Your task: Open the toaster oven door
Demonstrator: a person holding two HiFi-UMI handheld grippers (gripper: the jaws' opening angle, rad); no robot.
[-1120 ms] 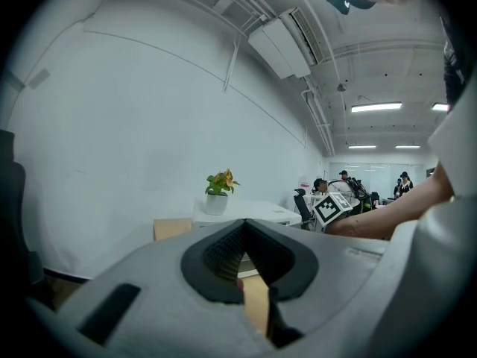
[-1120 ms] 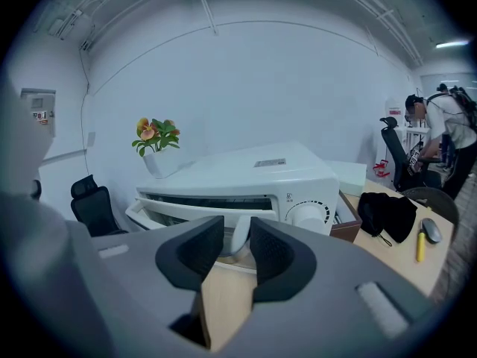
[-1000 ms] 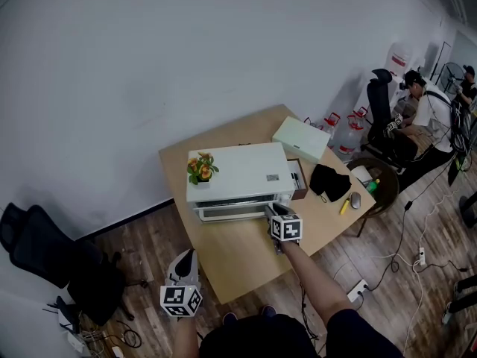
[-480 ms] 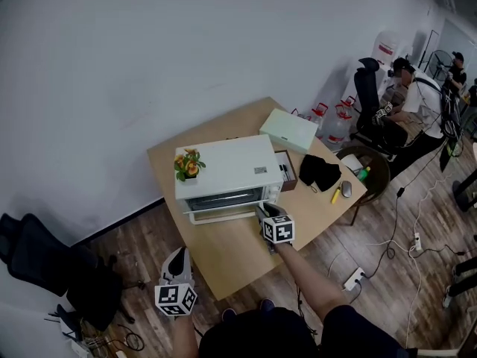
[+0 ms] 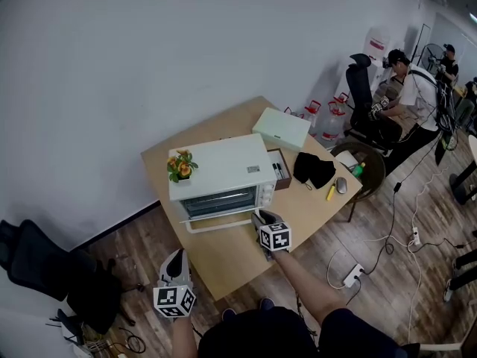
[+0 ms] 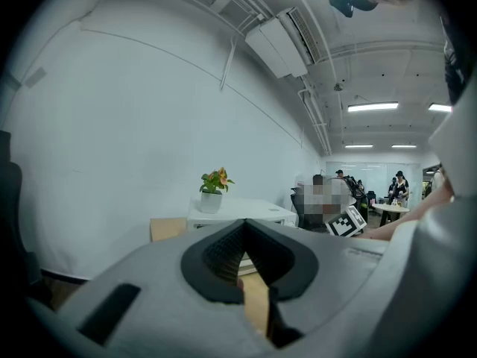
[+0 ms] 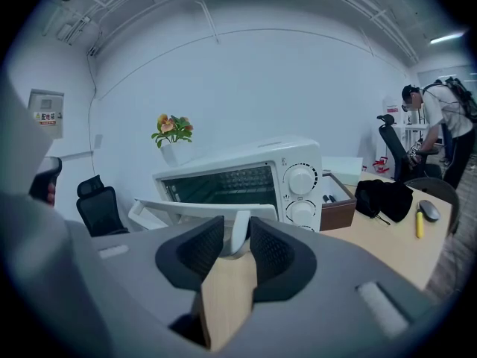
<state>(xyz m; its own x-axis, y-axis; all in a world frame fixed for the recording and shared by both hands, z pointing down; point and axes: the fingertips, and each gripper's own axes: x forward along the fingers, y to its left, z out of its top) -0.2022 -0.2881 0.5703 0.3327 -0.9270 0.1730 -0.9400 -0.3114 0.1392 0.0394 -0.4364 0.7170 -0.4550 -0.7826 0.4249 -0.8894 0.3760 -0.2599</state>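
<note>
A white toaster oven stands on the wooden table. Its glass door hangs partly open, tilted out toward me. My right gripper is shut on the right end of the door's white handle bar, which sits between the black pads in the right gripper view, with the oven and its open door beyond. Off the table's near left corner hangs my left gripper, away from the oven. In the left gripper view its jaws meet at the tips with nothing between them.
A small potted plant sits on the oven's left top. To the oven's right lie a brown tray, a pale green box, a black cloth and a yellow marker. A black office chair stands at the left.
The oven door has swung from closed to partly open, drawn out and down with my right gripper. The left gripper has stayed where it was.
</note>
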